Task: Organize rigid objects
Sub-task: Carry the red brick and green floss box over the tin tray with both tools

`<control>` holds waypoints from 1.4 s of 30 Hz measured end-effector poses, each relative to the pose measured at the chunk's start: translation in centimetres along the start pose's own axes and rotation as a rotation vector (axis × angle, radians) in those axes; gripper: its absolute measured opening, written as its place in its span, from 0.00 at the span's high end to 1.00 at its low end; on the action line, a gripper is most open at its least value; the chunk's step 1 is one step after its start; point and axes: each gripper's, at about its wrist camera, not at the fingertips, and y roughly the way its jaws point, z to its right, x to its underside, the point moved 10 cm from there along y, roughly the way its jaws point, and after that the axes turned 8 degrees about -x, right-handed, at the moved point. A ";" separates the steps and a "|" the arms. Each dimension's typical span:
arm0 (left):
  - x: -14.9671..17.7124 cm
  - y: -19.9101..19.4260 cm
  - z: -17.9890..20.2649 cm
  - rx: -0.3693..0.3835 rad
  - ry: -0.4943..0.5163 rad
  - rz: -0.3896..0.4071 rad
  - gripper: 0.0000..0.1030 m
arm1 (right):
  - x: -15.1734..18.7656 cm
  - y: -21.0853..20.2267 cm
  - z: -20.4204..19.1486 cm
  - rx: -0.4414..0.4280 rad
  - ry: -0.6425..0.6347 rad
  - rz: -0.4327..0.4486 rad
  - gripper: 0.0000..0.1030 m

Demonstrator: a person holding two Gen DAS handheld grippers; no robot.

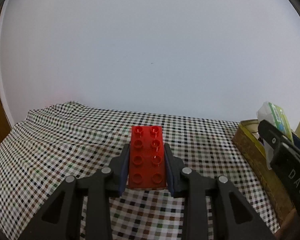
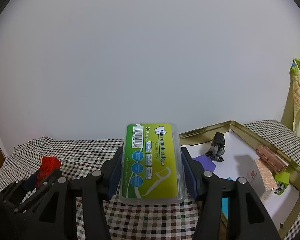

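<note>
1. Where the checked cloth drapes the table, the left hand-held gripper clamps a glossy red studded brick by its long sides, eight round studs facing up, its near end seemingly just clear of the fabric.
2. The right hand-held gripper pinches a clear, round-cornered plastic floss-pick box with a green label between its blue pads.
3. Just right of it lies a gold metal tin, open, holding white paper, a pinkish textured carton and a dark crumpled lump, too blurred to identify.
</note>
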 end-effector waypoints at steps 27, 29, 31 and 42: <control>0.8 -4.0 4.5 0.002 0.026 0.025 0.70 | -0.2 -3.1 4.8 0.002 -0.028 0.026 0.45; 0.8 -4.2 4.6 0.005 0.028 0.025 0.70 | -0.2 -3.2 5.0 0.000 -0.034 0.028 0.45; 0.8 -4.3 4.8 0.006 0.031 0.027 0.70 | -0.3 -3.3 5.3 -0.005 -0.042 0.031 0.45; 0.9 -4.7 5.5 0.007 0.031 0.026 0.70 | -0.5 -5.1 5.7 0.000 -0.057 0.043 0.45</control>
